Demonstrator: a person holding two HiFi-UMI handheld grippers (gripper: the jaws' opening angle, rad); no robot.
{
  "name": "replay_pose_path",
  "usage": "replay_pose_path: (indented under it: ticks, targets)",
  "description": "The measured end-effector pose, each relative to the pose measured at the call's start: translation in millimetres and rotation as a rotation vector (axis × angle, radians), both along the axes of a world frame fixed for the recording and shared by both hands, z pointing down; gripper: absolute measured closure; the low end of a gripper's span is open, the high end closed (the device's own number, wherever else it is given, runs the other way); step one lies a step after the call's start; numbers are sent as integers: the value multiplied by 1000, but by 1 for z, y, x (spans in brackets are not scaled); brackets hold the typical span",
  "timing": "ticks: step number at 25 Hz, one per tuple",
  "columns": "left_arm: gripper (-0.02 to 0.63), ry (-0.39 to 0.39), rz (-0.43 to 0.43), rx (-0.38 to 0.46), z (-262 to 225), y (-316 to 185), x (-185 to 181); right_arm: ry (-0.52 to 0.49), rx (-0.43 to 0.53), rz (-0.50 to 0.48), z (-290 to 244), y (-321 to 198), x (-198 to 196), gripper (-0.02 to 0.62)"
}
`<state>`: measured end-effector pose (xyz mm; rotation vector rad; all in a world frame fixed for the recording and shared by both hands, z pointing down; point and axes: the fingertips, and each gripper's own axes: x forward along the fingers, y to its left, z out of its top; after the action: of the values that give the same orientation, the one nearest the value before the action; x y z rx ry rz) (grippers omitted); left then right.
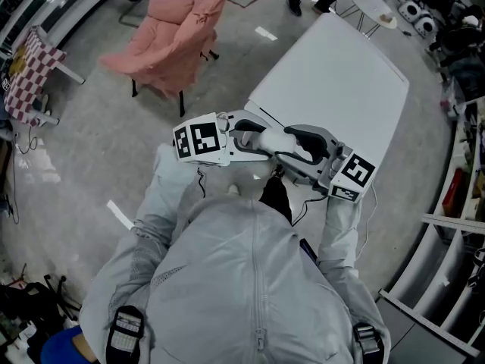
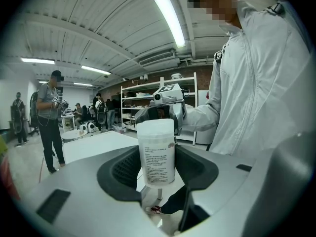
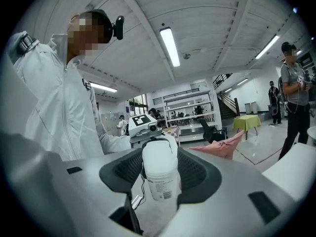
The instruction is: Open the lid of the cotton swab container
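Observation:
The cotton swab container (image 2: 157, 154) is a clear tub with a printed label and a white lid (image 3: 159, 158). It is held upright in the air in front of the person's chest, and my two grippers face each other across it. My left gripper (image 2: 157, 168) is shut on the labelled body. My right gripper (image 3: 160, 171) is shut on the upper part, around the lid. In the head view the left gripper (image 1: 244, 139) and the right gripper (image 1: 297, 149) meet, and the container (image 1: 271, 140) shows as a pale shape between them.
A white table (image 1: 333, 74) stands just beyond the grippers. A pink-draped chair (image 1: 178, 40) is on the floor to the left. Shelving (image 1: 462, 203) runs along the right. Other people stand further off, one in a grey shirt (image 2: 49, 117).

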<state>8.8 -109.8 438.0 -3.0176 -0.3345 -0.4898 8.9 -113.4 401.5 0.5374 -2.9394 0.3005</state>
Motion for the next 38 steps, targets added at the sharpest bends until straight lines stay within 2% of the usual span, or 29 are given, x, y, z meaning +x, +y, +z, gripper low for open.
replay_pose_path:
  ticks: [26,32,38]
  targets:
    - [383,-5,13,-19,9,1,9,-111,-98,28,8,-3,13,364]
    - [388,-21,27,-4,16,0,9,38,2,12,16,0,7,362]
    - [390,-22,41,-6,12,-2,15,120,90,39,17,-1,8,359]
